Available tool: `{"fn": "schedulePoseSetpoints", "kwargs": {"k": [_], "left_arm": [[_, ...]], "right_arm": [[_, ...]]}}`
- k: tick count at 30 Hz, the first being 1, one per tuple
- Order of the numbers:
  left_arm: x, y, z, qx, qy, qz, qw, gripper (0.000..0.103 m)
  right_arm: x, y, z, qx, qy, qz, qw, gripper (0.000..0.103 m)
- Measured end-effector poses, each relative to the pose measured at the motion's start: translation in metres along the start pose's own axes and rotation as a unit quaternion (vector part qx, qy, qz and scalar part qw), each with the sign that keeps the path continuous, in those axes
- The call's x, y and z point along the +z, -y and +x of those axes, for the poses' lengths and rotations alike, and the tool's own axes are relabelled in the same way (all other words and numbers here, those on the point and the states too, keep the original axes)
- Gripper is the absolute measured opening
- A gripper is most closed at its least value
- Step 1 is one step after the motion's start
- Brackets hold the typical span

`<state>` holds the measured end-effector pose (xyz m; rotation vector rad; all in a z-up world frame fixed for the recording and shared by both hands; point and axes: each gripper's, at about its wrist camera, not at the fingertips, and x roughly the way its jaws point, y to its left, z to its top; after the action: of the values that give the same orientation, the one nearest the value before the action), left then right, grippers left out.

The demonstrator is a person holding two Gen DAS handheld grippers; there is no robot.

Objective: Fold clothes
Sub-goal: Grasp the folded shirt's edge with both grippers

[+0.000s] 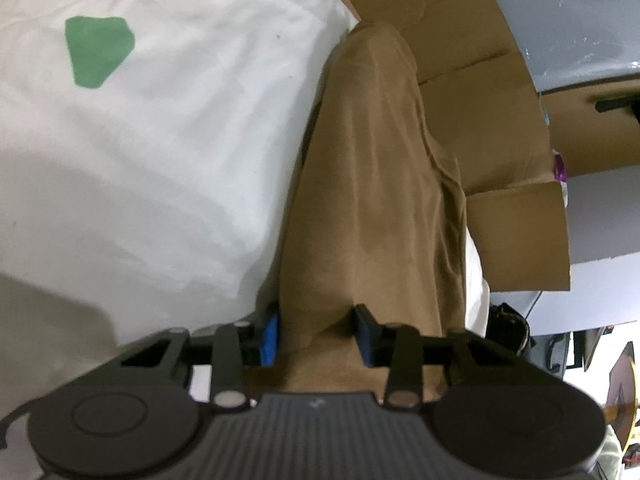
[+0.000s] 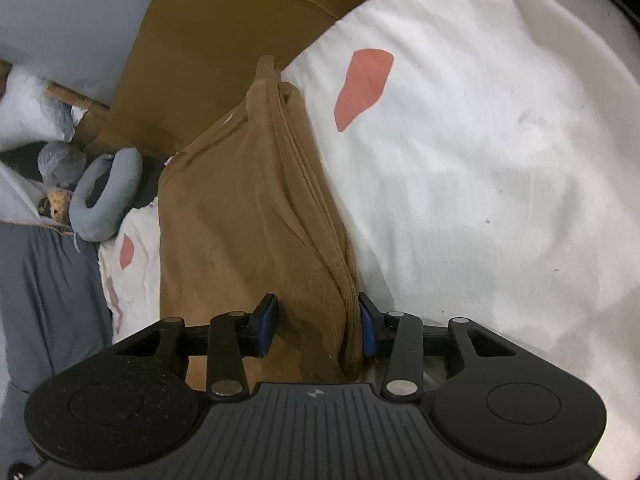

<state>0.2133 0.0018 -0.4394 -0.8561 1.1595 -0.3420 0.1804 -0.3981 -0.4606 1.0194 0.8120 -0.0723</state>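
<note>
A brown garment (image 1: 372, 160) lies folded lengthwise in a long strip on a white sheet (image 1: 160, 140), running away from the camera toward cardboard. My left gripper (image 1: 319, 336) has its blue pads (image 1: 272, 336) pressed on the near end of the strip, with cloth filling the gap between them. In the right wrist view the same brown garment (image 2: 248, 200) shows layered edges along its right side. My right gripper (image 2: 317, 326) is closed on its near end, the right pad (image 2: 368, 328) against the thick folded edge.
The sheet carries a green patch (image 1: 98, 50) and red patches (image 2: 362, 84). Flattened cardboard (image 1: 460, 60) (image 2: 208, 40) borders the sheet beyond the garment. A grey neck pillow (image 2: 108, 196), bags and grey bedding (image 2: 48, 288) lie to the left.
</note>
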Motion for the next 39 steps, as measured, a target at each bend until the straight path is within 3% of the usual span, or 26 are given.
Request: {"fn": "schedulePoseSetpoints", "kwargs": {"k": [1,2,4,9,18,28,34,36,39], "left_arm": [[0.001,0.000,0.000,0.003,-0.002,0.001,1.0000,0.031],[0.003,0.000,0.000,0.005,-0.005,-0.002,1.0000,0.026],[0.006,-0.001,0.000,0.007,-0.011,-0.009,0.9999,0.018],[0.015,0.010,-0.007,0.016,-0.021,-0.006,0.9996,0.015],[0.034,0.020,-0.026,0.028,-0.036,0.001,0.9990,0.013],[0.045,0.015,-0.052,0.052,-0.071,0.028,0.9958,0.013],[0.040,-0.002,-0.058,0.057,-0.083,0.031,0.9945,0.013],[0.039,-0.008,-0.052,0.059,-0.082,0.030,0.9944,0.013],[0.035,-0.015,-0.042,0.064,-0.082,0.027,0.9942,0.014]], "right_arm": [[0.001,0.000,0.001,0.000,-0.002,0.003,1.000,0.036],[0.001,0.000,0.002,-0.001,-0.004,0.005,1.000,0.022],[0.002,0.000,0.003,0.004,-0.010,0.016,1.000,0.018],[0.002,-0.008,-0.003,0.011,-0.009,0.029,0.999,0.015],[-0.011,-0.021,-0.011,0.022,-0.026,0.059,0.998,0.013],[-0.051,-0.038,-0.017,0.039,-0.071,0.066,0.995,0.013],[-0.078,-0.039,-0.007,0.027,-0.101,0.058,0.993,0.014],[-0.083,-0.038,-0.003,0.017,-0.106,0.051,0.993,0.018],[-0.083,-0.035,-0.001,0.002,-0.109,0.045,0.993,0.033]]}}
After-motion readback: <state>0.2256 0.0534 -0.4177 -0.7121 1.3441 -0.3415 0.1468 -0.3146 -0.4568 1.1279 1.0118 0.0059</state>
